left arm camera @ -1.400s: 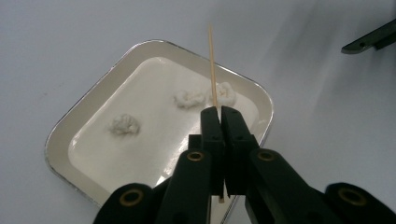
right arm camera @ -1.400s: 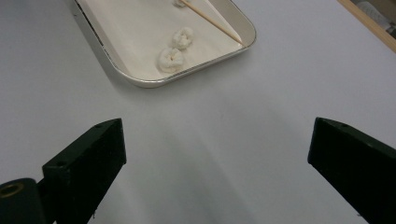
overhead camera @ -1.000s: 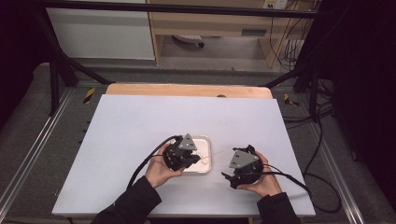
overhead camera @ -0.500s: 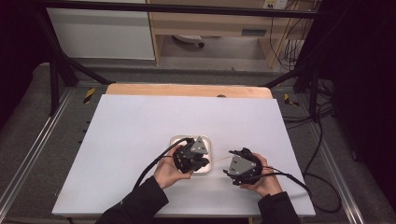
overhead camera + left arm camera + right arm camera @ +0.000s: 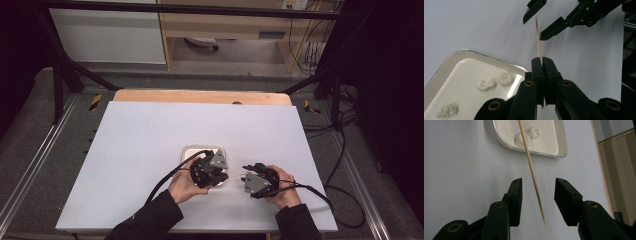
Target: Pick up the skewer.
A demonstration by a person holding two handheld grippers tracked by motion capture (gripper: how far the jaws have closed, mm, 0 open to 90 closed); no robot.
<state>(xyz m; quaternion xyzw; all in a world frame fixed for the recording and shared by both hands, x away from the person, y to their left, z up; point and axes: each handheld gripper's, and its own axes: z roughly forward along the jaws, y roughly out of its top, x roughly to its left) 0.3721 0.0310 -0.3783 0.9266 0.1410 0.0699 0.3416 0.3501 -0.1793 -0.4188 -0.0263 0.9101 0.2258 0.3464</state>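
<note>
Skewer point(image 5: 538, 42), thin and wooden, clamped in the tightly closed left gripper point(image 5: 542, 62), running from between those jaws toward the right gripper point(image 5: 537, 200) and ending in a sharp point. In the right gripper view, pointed end lying in the gap between the two black jaws, touching neither pad; jaws there half-wide, just been closing in around the stick, no grip on it yet. In the left gripper view, same right gripper seen farther off point(image 5: 537, 23) at the top, one fingertip on each side of the skewer's far end. Held above the white table point(image 5: 150, 135), near its front edge and a little right of the middle, spanning the space between the two hands in the high view point(image 5: 235, 176). Just beside the left gripper point(image 5: 220, 175), a pale, shallow tray point(image 5: 192, 150) with rounded corners, resting on the table toward the front. On the tray, small white fluffy lumps point(image 5: 504, 77): two close together near one corner, a third apart toward the opposite end point(image 5: 446, 110). Left hand point(image 5: 182, 186) and right hand point(image 5: 282, 187) both low at the table's front edge, dark sleeves behind, black cable looping from each gripper.
</note>
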